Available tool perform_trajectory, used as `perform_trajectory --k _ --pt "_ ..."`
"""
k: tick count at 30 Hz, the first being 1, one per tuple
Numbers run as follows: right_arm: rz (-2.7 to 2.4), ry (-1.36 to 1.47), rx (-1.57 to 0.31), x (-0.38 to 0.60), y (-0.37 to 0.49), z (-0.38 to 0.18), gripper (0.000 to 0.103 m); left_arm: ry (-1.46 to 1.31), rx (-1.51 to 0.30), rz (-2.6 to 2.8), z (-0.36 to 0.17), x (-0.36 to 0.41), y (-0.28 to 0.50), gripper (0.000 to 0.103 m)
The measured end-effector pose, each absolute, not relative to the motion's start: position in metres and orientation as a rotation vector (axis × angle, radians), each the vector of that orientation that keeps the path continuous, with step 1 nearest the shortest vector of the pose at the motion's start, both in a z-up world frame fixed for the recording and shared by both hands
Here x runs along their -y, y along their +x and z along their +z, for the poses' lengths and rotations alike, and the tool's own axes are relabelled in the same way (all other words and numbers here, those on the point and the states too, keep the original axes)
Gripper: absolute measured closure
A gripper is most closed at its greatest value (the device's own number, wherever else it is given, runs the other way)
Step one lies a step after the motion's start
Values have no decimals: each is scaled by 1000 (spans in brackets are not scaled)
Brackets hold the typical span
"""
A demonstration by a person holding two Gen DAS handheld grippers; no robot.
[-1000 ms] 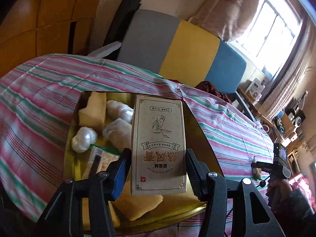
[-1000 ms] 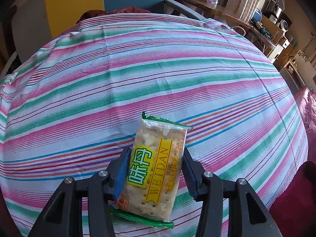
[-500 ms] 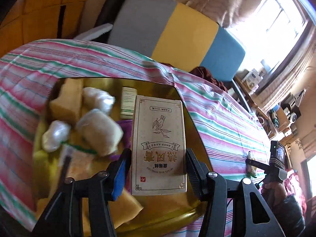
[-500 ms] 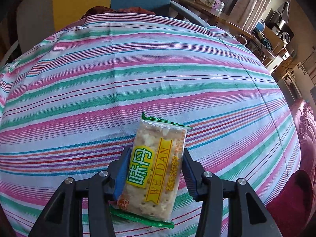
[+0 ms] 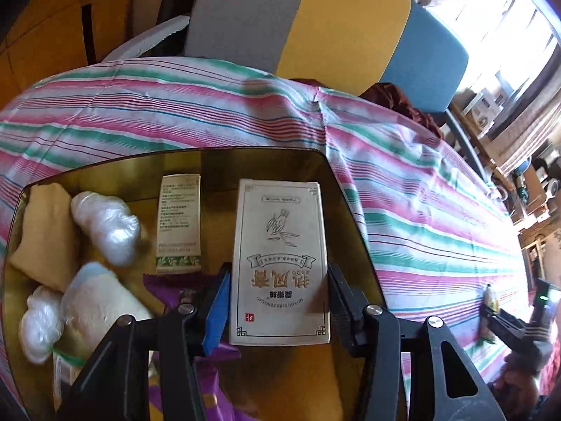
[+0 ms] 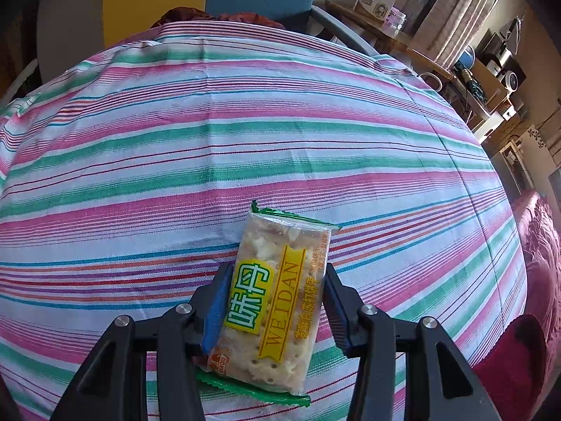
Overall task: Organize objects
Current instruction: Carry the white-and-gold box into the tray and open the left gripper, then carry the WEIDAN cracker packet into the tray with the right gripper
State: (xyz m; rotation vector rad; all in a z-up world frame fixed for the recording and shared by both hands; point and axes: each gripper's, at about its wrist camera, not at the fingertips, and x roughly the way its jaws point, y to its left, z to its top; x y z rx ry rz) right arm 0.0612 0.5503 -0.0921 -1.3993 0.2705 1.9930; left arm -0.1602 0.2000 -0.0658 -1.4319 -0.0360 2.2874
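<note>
My left gripper (image 5: 278, 273) is shut on a beige flat box (image 5: 280, 238) with printed characters, held over the right part of a golden tray (image 5: 224, 165). In the tray lie white wrapped lumps (image 5: 105, 228), a small green-and-white box (image 5: 178, 217), yellow packets (image 5: 42, 231) and a purple wrapper (image 5: 168, 291). My right gripper (image 6: 277, 280) is shut on a clear cracker packet (image 6: 277, 298) with green ends and a yellow label, held just above the striped cloth (image 6: 245, 140). That gripper and its packet also show small at the far right of the left wrist view.
The striped cloth (image 5: 403, 193) covers the whole table. Behind it stands a grey, yellow and blue chair back (image 5: 333, 28). Shelves with boxes and devices (image 6: 491, 66) line the right side, and a red cushion (image 6: 533, 245) lies at the table's right edge.
The left gripper with the beige box has moved in over the tray and lower; the tray's contents now sit left of the box. The right gripper and its packet have stayed put.
</note>
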Motion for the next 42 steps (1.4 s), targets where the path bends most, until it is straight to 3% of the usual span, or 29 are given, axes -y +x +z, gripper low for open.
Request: perform_trajectory --k 9,14,26,31,42 --pt "1993 -1401 -229 -542 59 -91 53 -1382 -40 2331 -64 -202 -153 48" --pt "1993 -1399 -222 -539 58 -91 53 -1294 -48 2355 -46 -191 -137 42" --pt "1996 -1403 -188 -534 60 -90 53 -1111 -127 2479 -15 -144 -73 41" --pt "2004 -1398 -182 -531 59 -89 53 -1038 -164 2567 -9 -120 -48 35" --pt "2118 -1424 -141 -504 51 -87 53 -1023 -188 2633 -11 -84 -23 33"
